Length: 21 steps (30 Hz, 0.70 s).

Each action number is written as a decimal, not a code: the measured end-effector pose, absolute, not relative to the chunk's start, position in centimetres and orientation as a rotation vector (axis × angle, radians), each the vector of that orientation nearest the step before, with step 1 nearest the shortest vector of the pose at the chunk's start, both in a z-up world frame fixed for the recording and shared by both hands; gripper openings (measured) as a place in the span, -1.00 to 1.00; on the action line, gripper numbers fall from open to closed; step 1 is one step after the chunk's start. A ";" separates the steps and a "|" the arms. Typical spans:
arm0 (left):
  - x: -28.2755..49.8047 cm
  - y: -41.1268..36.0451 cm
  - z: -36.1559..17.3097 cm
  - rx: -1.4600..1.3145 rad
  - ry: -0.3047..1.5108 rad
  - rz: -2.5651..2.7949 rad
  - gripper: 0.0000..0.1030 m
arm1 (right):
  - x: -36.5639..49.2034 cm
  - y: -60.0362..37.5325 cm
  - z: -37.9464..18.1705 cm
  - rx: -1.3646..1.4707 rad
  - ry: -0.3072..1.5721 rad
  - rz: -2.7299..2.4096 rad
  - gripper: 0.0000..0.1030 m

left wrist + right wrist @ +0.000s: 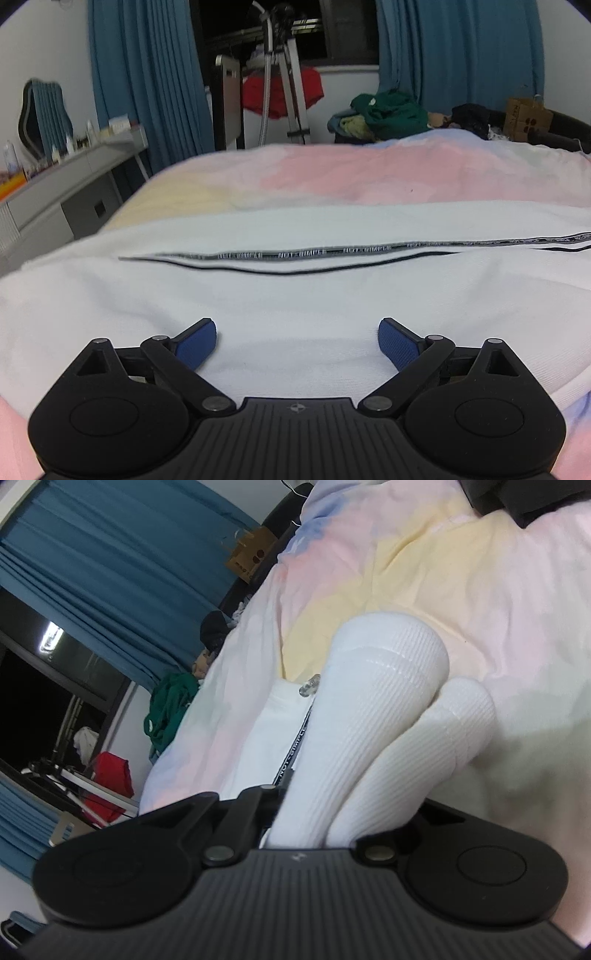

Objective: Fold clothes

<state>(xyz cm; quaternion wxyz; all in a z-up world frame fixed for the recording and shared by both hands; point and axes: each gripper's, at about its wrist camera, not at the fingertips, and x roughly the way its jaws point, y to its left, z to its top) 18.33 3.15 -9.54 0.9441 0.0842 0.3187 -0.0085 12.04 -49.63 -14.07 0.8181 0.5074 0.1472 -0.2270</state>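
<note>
The left gripper (297,343) is hovering at the bottom of its frame, blue pads (195,347) spread wide apart over a white garment (295,295) lying across the pastel bed (369,173). In the right view, the right gripper (314,834) is clamping a ribbed white fold of the garment (369,720) at frame centre, its fingertips hidden by cloth.

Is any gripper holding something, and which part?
The right gripper pinches the white garment by a ribbed fold. The left gripper is open, holding nothing.
</note>
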 end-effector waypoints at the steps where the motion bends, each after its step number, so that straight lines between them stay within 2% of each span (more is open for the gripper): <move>1: 18.4 3.2 -9.5 0.170 0.653 -0.018 0.87 | 12.1 -49.6 -14.0 1.082 0.310 -0.483 -0.80; 6: 18.8 3.6 -9.2 0.159 0.672 -0.023 0.91 | 13.3 -48.9 -13.3 1.044 0.301 -0.488 -0.80; 11: 18.8 4.3 -8.5 0.132 0.670 -0.022 0.91 | 13.4 -47.8 -9.9 0.914 0.250 -0.452 -0.80; 16: 17.8 6.1 -6.2 0.048 0.593 0.000 0.90 | 14.1 -41.6 -2.7 0.599 0.171 -0.414 -0.80; 21: 16.3 8.8 -4.0 -0.059 0.537 0.027 0.91 | 13.9 -29.4 2.2 0.215 0.078 -0.303 -0.80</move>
